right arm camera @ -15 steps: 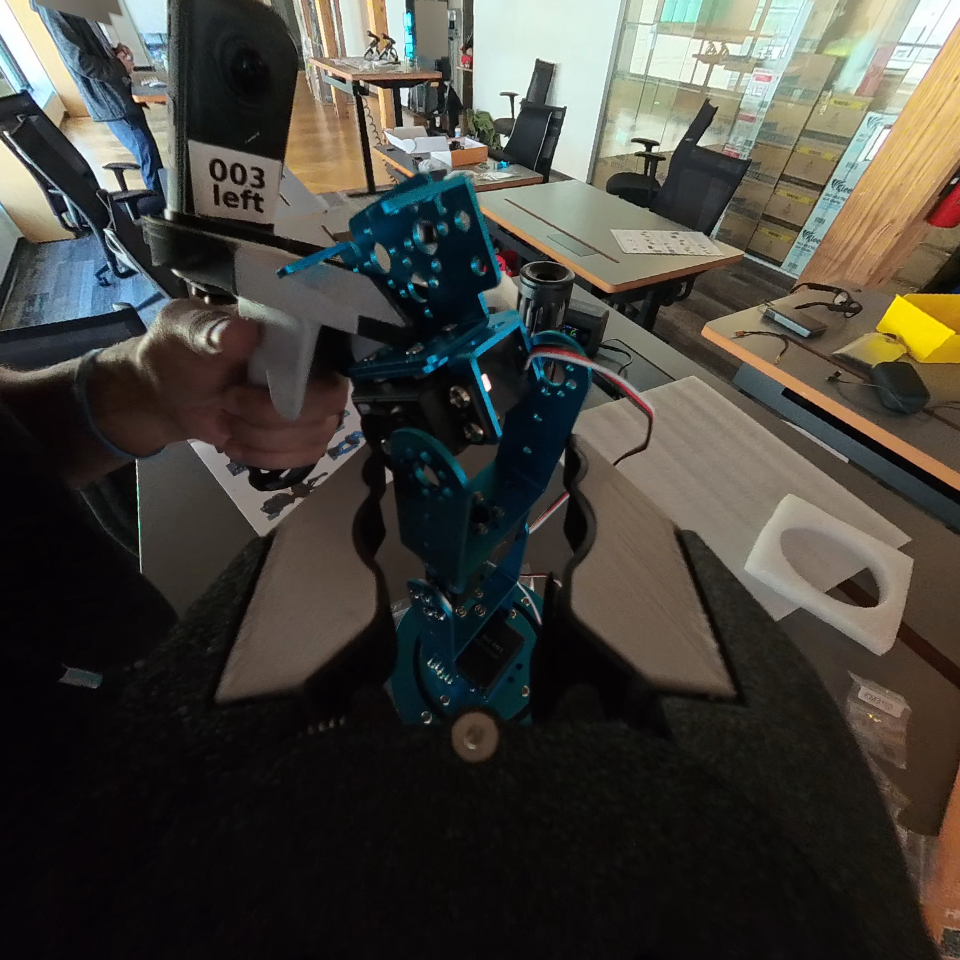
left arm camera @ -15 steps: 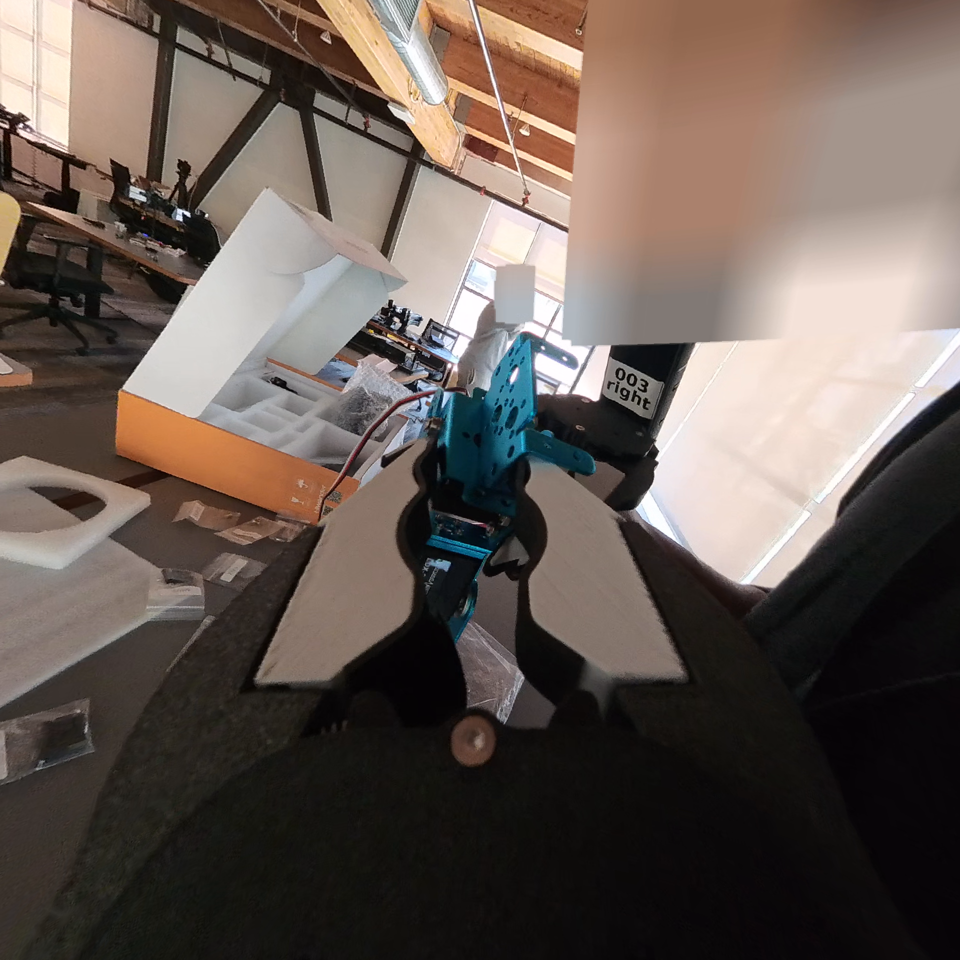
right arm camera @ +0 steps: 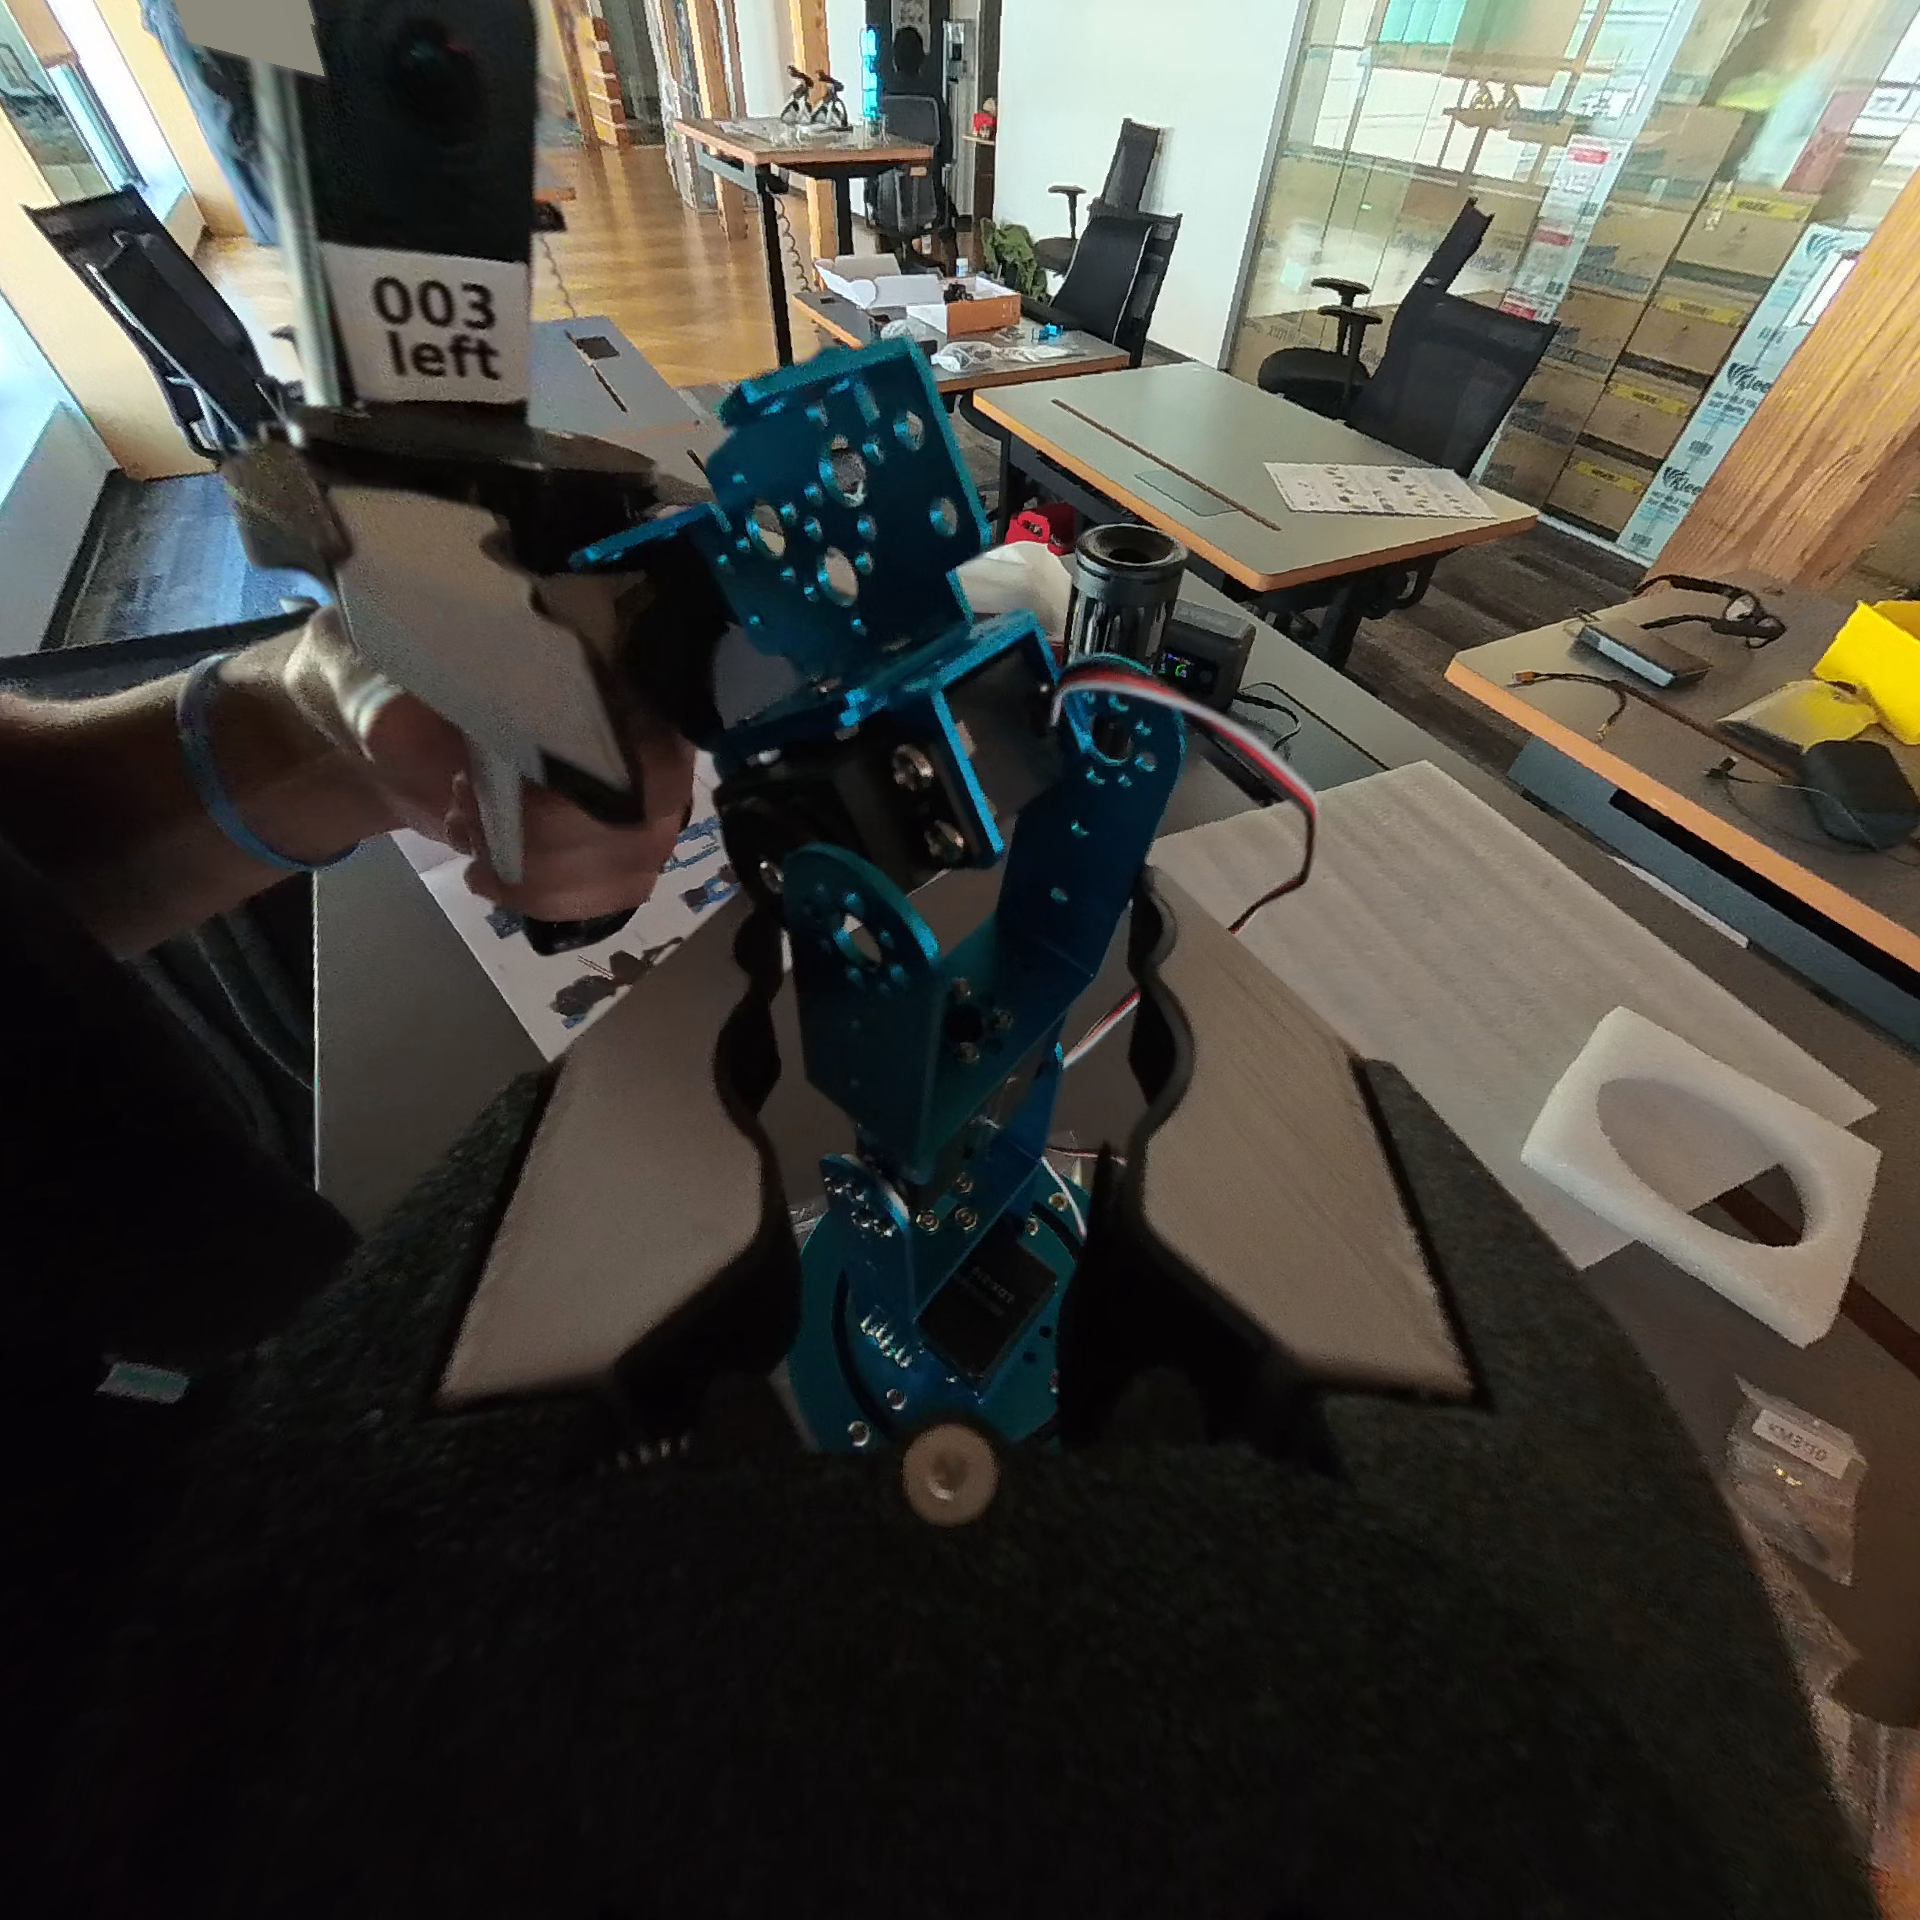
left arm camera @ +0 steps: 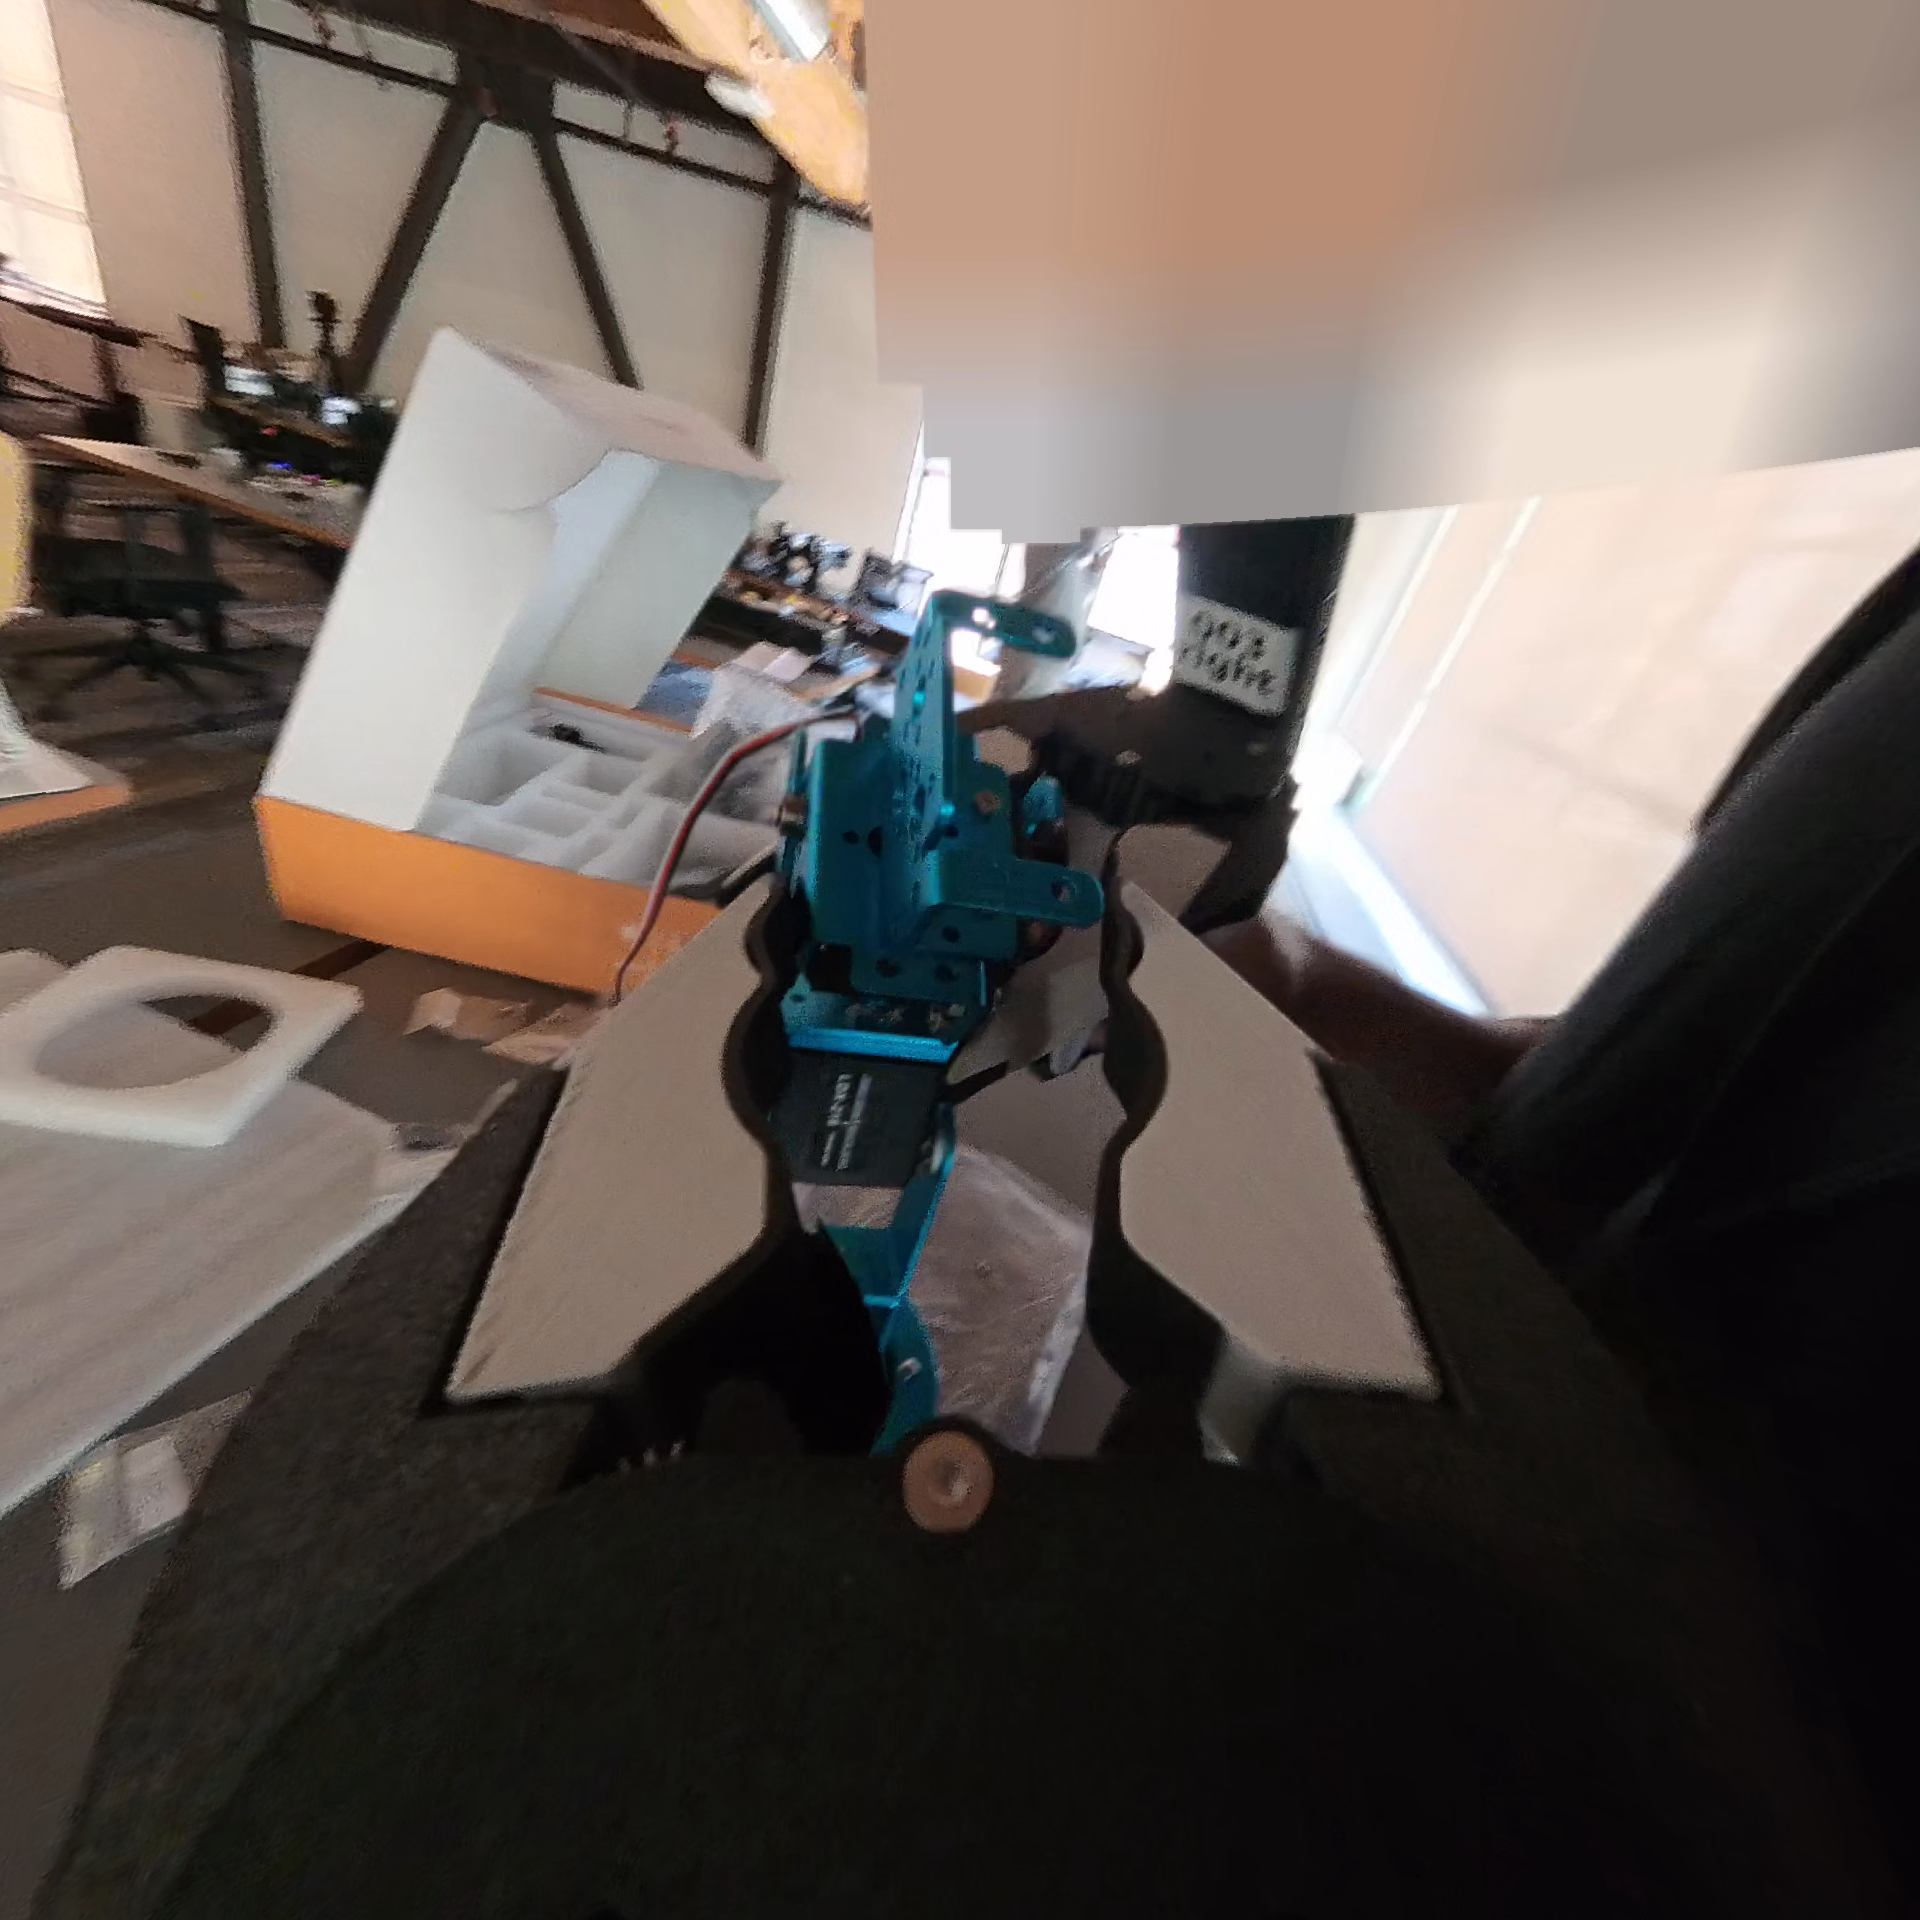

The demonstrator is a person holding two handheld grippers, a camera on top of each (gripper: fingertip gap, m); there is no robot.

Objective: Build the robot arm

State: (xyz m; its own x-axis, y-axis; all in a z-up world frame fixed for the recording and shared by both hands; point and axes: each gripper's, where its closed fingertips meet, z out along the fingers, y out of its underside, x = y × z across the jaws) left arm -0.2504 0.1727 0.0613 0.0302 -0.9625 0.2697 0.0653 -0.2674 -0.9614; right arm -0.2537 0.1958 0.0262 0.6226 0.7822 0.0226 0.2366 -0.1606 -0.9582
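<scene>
A blue metal robot arm (right arm camera: 935, 935) with black servos and a red, white and black wire stands between both grippers. My right gripper (right arm camera: 945, 904) is shut on its lower U-bracket, with its round base (right arm camera: 883, 1340) near the palm. My left gripper (left arm camera: 945, 904) has its jaws apart on either side of the upper servo bracket (left arm camera: 894, 862). A gap shows on the right side. In the right wrist view the left gripper (right arm camera: 613, 623) comes in from the left, held by a hand (right arm camera: 312, 769). The right gripper's black body (left arm camera: 1195, 790) shows behind the arm.
An open orange and white box (left arm camera: 468, 883) with foam slots stands back left. A white foam square with a round hole (right arm camera: 1704, 1174) lies on a foam sheet (right arm camera: 1455, 914). Small plastic bags (right arm camera: 1797, 1475), a printed sheet (right arm camera: 582, 966) and a black cylinder (right arm camera: 1127, 592) are on the table. Desks and chairs stand behind. Left and right tips are no more than a few centimetres apart.
My left gripper's jaws have spread wider around the upper bracket and it has moved closer. The right gripper keeps its hold on the lower bracket.
</scene>
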